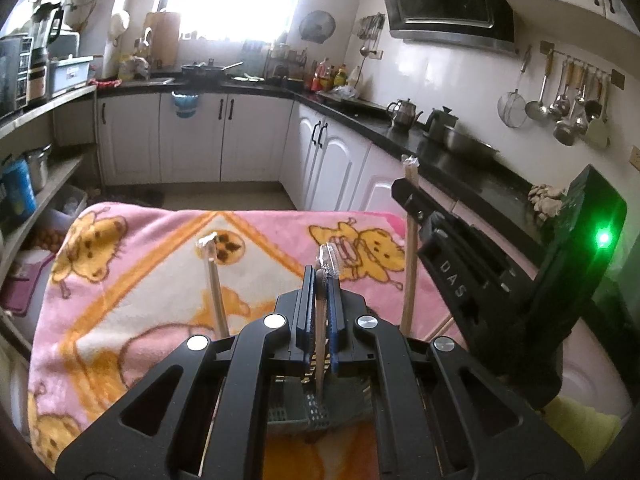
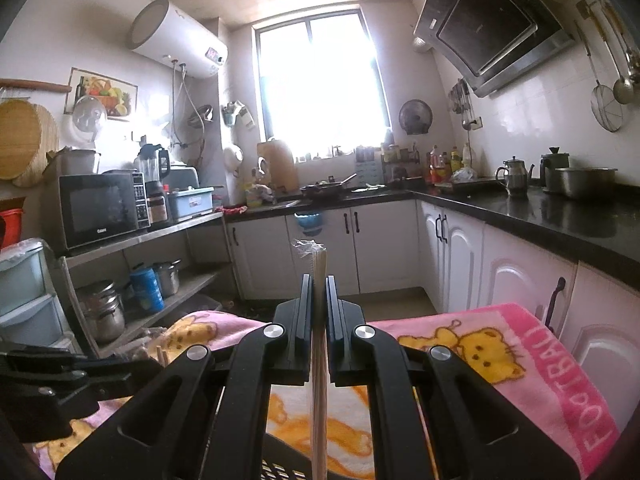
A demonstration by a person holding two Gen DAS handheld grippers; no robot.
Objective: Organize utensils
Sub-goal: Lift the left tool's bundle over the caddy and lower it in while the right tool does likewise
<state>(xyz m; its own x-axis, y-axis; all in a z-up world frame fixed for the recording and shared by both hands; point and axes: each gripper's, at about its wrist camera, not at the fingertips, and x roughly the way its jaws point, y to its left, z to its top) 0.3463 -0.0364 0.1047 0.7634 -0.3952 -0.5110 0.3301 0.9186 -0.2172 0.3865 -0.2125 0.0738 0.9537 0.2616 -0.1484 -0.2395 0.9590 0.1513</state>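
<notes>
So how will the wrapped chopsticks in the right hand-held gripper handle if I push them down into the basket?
Probably stiff: the chopsticks stand straight between the shut right hand-held gripper. Likely light, being so thin. The clear wrapper at the top may make them slip.

Blanket (image 1: 132, 280): fuzzy pink printed fleece cloth, matt. On it, a basket (image 1: 298, 410): dark perforated plastic. Standing over the blanket, chopsticks (image 1: 320, 344): pale bare wood, clear glossy film wrap at the tips. Left gripper (image 1: 320, 280): matt black plastic, shiny metal pivot pins. Beyond the blanket, countertop (image 1: 452, 152): glossy black stone, with white smooth cabinet doors below.
</notes>
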